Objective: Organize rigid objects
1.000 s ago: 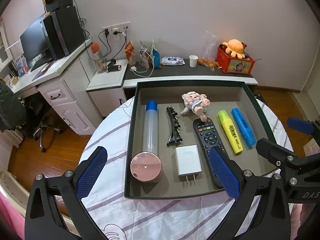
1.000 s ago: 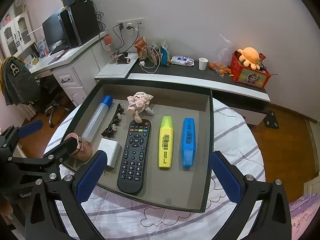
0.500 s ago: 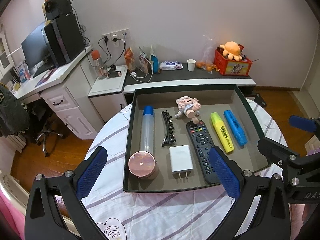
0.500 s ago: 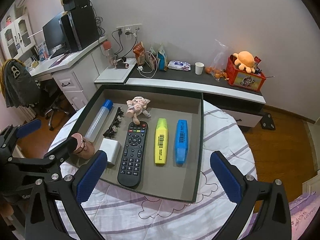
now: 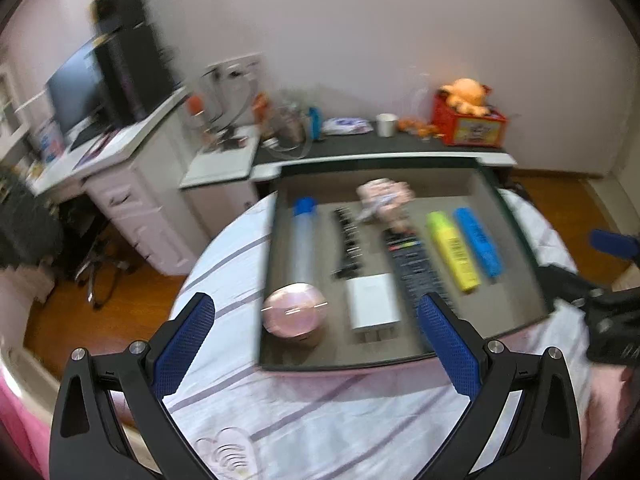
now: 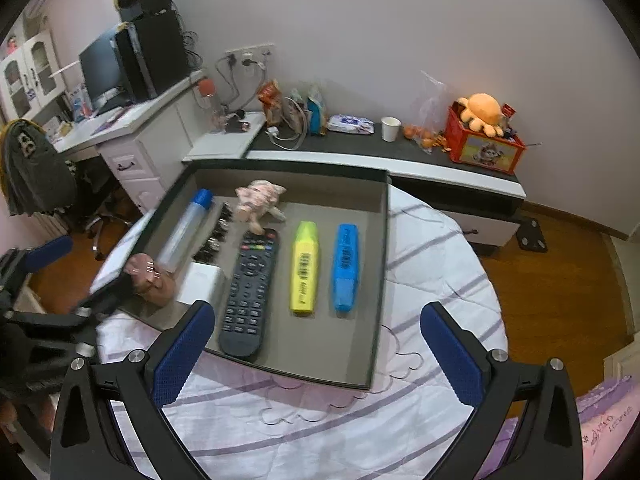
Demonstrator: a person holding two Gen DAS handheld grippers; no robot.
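- Tray sits on the round table's striped cloth; all the rigid items lie inside it, mostly in a rough row.
- Left to right in the right wrist view: clear tube with blue cap, pink round lid-like jar at the tube's near end, black hair clip, white charger, black remote, yellow highlighter, blue highlighter. Small pink figurine at the back, just beyond the remote's far end.
- Left gripper: jaws spread wide, holding nothing, above the table's near edge, short of the tray.
- Right gripper: same, wide apart and empty, above the tray's near rim.
- Judgement: layout looks close to done; no item is clearly out of place. Both tools seem to be hovering clear, not approaching.
- Left wrist view is motion-blurred, so trust the right view for positions.
- If another adjustment is needed: the figurine is the odd one, tilted and near the remote. Come in from above and close across its body.
- Keep fingers off the tray wall on descent; the remote and highlighters lie near each other, so a wide jaw could nudge a neighbour.
- The tube may roll if bumped.
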